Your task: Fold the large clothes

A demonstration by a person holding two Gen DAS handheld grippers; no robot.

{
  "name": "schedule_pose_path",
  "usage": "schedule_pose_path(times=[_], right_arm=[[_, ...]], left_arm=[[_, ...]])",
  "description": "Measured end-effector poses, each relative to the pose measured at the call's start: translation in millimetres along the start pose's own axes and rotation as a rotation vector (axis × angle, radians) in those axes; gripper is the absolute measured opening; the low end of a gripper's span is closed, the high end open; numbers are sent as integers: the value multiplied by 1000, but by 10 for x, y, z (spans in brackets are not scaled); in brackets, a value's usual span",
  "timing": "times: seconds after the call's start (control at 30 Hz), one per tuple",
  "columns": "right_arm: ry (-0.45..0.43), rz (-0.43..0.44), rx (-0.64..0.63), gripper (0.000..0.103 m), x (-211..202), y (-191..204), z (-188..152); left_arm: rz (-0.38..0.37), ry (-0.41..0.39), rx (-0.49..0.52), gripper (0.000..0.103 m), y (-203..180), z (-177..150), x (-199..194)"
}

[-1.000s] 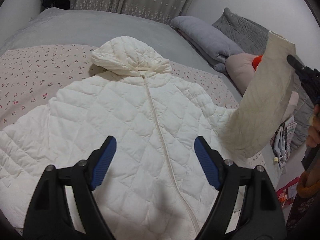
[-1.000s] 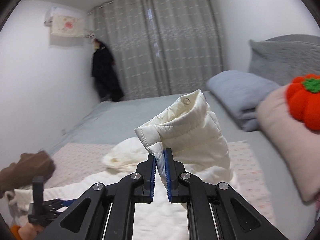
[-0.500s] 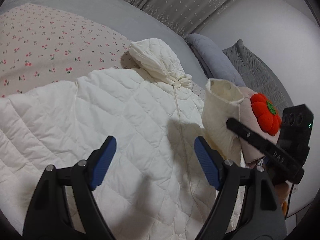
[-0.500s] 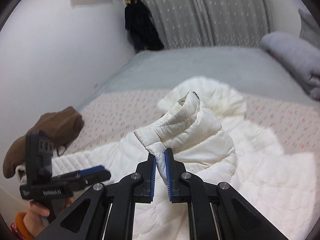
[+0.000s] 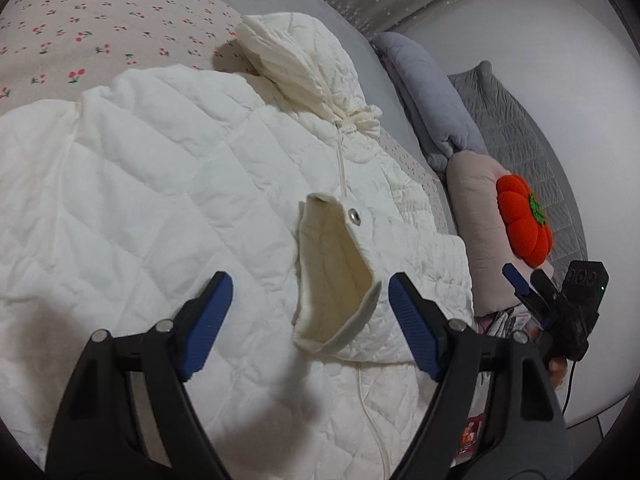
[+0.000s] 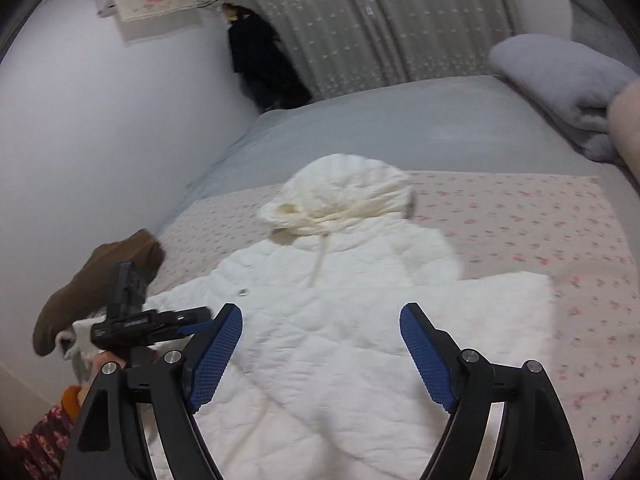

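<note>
A white quilted hooded jacket lies face up on the bed, hood toward the pillows. Its right sleeve is folded across the chest, the cuff with a metal snap lying near the zipper. My left gripper is open and empty, hovering just above that cuff. My right gripper is open and empty above the folded sleeve and chest of the jacket. The right gripper also shows at the bed's right edge in the left wrist view.
The bed has a floral sheet and a grey cover. Grey pillows, a pink cushion and an orange pumpkin plush lie at the head. A dark coat hangs by the curtain.
My right gripper carried the sleeve over the jacket's chest, opened and let it go, then drew back. The sleeve now lies folded across the front. The left gripper moved closer over the cuff.
</note>
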State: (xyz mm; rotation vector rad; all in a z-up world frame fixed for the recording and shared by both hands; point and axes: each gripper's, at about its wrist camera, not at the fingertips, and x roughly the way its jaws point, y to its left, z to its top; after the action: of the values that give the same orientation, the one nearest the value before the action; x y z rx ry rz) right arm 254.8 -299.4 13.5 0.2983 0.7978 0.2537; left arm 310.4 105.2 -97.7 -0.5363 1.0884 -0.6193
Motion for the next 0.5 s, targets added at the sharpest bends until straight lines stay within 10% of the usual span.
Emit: schedule_pose_path(times=[0.1, 0.2, 0.37, 0.5], right_arm=[[3, -104, 143, 83, -36, -664, -2], [42, -130, 262, 83, -8, -1146, -77], [69, -42, 365, 83, 164, -1518, -193], [74, 58, 420, 83, 395, -1634, -166]], left_arm=[[17, 35, 33, 72, -152, 22, 191], [71, 83, 123, 5, -371, 1, 317], [241, -24, 234, 5, -557, -79, 34], [465, 116, 255, 18, -281, -139, 165]])
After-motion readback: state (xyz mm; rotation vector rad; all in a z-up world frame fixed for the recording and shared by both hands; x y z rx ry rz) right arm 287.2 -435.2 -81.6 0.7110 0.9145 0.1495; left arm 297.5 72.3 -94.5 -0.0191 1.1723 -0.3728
